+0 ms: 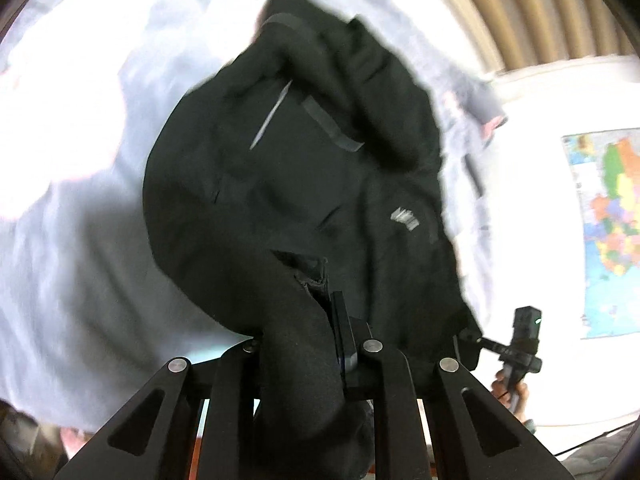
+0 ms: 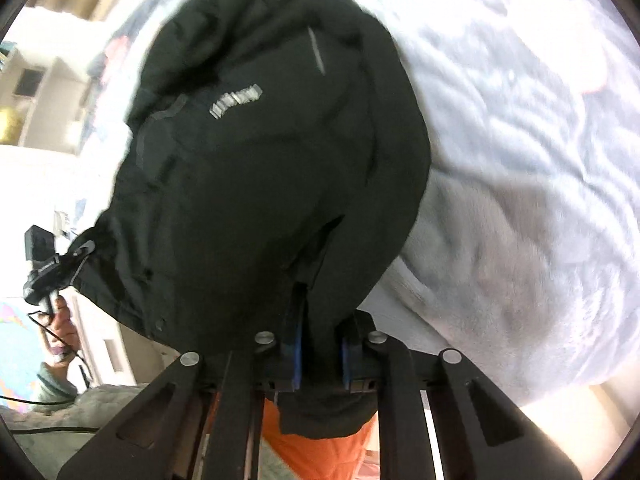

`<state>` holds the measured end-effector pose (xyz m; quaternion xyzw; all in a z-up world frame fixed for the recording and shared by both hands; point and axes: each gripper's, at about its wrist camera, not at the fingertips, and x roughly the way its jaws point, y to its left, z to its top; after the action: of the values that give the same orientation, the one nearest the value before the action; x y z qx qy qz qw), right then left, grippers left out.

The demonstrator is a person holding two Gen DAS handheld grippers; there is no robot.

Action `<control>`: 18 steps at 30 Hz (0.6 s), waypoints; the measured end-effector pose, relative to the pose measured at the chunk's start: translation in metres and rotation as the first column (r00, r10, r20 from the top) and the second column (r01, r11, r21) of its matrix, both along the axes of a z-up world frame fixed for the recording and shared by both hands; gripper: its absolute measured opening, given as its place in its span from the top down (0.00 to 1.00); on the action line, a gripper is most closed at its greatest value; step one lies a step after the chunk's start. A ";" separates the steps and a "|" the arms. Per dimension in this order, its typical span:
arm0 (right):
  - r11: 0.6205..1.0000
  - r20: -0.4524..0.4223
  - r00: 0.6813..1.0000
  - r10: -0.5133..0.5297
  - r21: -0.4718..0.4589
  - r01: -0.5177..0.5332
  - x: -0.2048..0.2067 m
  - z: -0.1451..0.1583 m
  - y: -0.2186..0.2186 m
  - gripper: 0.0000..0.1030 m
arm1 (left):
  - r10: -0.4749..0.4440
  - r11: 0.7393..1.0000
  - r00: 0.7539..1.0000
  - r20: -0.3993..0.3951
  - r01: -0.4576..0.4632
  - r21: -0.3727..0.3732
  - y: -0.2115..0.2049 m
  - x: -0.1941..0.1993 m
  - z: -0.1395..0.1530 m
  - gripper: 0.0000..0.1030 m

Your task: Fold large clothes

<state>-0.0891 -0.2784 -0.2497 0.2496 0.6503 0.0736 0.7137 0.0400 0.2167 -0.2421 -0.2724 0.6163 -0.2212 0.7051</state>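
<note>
**Both grippers clamped on a black jacket held up over the bed**

Our left gripper (image 1: 304,344) is closed on a thick bunch of black fabric, which fills the gap between its fingers and spills back toward the camera. Our right gripper (image 2: 320,344) is likewise pinched on an edge of the same garment, its blue-padded fingers (image 2: 297,356) pressing cloth from either side.

The black jacket (image 1: 296,168) stretches between the two grippers and hangs bunched and creased, filling most of both views. It carries a small pale logo (image 2: 236,101), a thin light stripe (image 1: 272,114) and dark taped seams. A drawcord toggle sits at the hem corner near the left gripper, as seen from the right wrist (image 2: 82,250).

Behind the jacket lies a bed covered by a rumpled pale blue-grey blanket (image 2: 520,200). A coloured wall map (image 1: 612,232) hangs on a white wall to one side, and tan curtains (image 1: 520,4) show beyond the bed. Orange fabric (image 2: 328,452) appears beneath the right gripper.
</note>
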 end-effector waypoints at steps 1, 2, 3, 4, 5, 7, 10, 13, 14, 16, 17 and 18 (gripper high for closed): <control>1.000 0.021 1.000 -0.011 0.015 0.010 0.003 0.008 -0.002 0.83 | 0.012 1.000 1.000 0.025 -0.011 -0.022 0.000 0.007 0.010 0.83; 0.999 0.047 0.999 -0.026 0.032 0.024 0.008 0.018 -0.005 0.83 | 0.018 0.999 0.999 0.041 -0.017 -0.031 0.000 0.011 0.016 0.83; 0.998 0.067 0.997 -0.037 0.044 0.034 0.013 0.025 -0.008 0.83 | 0.027 0.999 0.998 0.063 -0.025 -0.039 0.000 0.017 0.026 0.83; 0.997 0.102 0.993 -0.055 0.064 0.049 0.020 0.037 -0.012 0.83 | 0.034 0.998 0.996 0.078 -0.031 -0.048 -0.001 0.022 0.032 0.83; 0.995 0.122 0.990 -0.067 0.076 0.058 0.026 0.042 -0.011 0.83 | 0.043 0.997 0.994 0.102 -0.037 -0.060 0.001 0.029 0.041 0.83; 0.992 0.164 0.982 -0.090 0.098 0.075 0.039 0.057 -0.019 0.83 | 0.065 0.996 0.988 0.143 -0.055 -0.073 0.007 0.044 0.056 0.83; 0.985 0.231 0.964 -0.136 0.132 0.107 0.060 0.079 -0.026 0.83 | 0.093 0.994 0.976 0.197 -0.080 -0.075 0.009 0.070 0.075 0.83; 0.980 0.293 0.940 -0.176 0.139 0.141 0.082 0.103 -0.033 0.83 | 0.112 0.991 0.967 0.227 -0.093 -0.091 0.011 0.095 0.085 0.83; 0.978 0.305 0.933 -0.192 0.140 0.156 0.091 0.109 -0.038 0.83 | 0.120 0.990 0.965 0.235 -0.099 -0.101 0.015 0.107 0.089 0.83; 0.972 0.318 0.922 -0.223 0.147 0.185 0.110 0.119 -0.048 0.83 | 0.133 0.988 0.960 0.247 -0.108 -0.113 0.012 0.129 0.093 0.83; 0.971 0.324 0.918 -0.229 0.140 0.193 0.120 0.122 -0.050 0.83 | 0.135 0.988 0.959 0.249 -0.110 -0.111 0.010 0.138 0.092 0.83; 0.971 0.327 0.916 -0.232 0.135 0.198 0.128 0.125 -0.051 0.83 | 0.137 0.988 0.958 0.251 -0.113 -0.108 0.008 0.148 0.093 0.82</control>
<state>0.0385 -0.3296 -0.1243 0.3382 0.4812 0.0689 0.8058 0.1883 0.2244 -0.1491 -0.3121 0.4902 -0.2380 0.7782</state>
